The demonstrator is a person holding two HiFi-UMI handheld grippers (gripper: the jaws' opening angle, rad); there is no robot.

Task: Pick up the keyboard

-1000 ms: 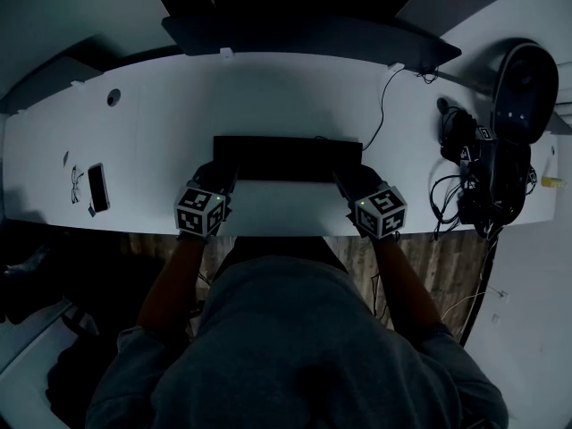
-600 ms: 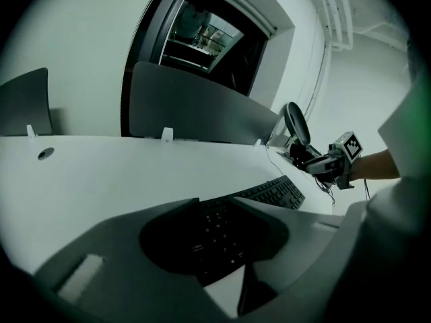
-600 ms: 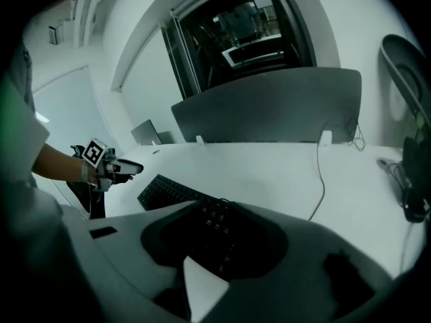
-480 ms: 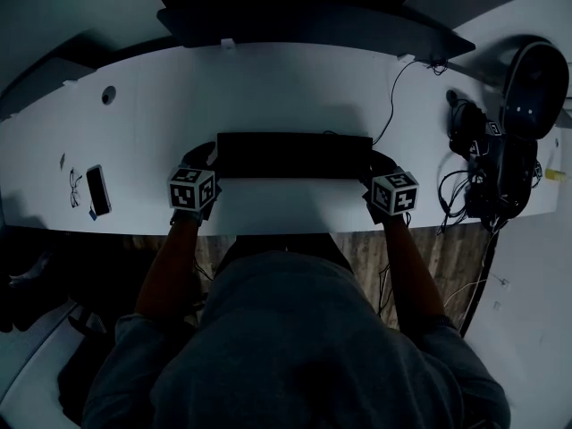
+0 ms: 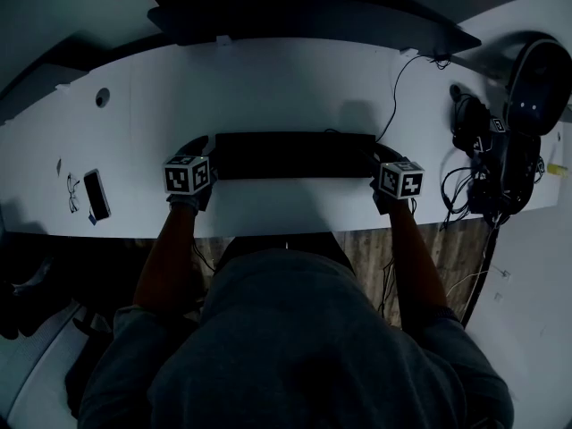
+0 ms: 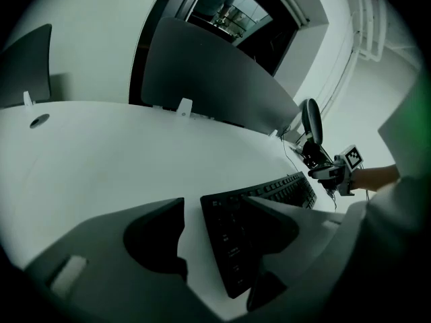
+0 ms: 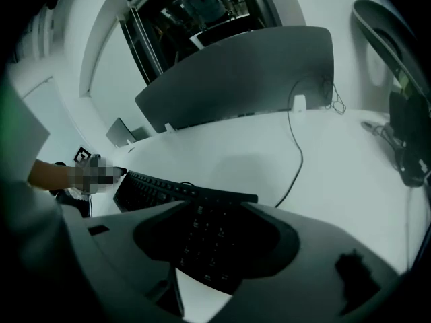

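This is looking like an office: a long white counter (image 5: 268, 88) is stretching across the head view, with a grey divider panel (image 5: 304, 21) standing along its far edge at 12 o'clock. A black keyboard (image 5: 295, 155) is lying at the centre, a thin cable (image 5: 393, 96) running from it toward 1 o'clock. A phone (image 5: 96, 195) is resting at 9 o'clock (glasses (image 5: 73, 190) just beside it), and tangled cables (image 5: 465, 186) are lying heaped at 3 o'clock.
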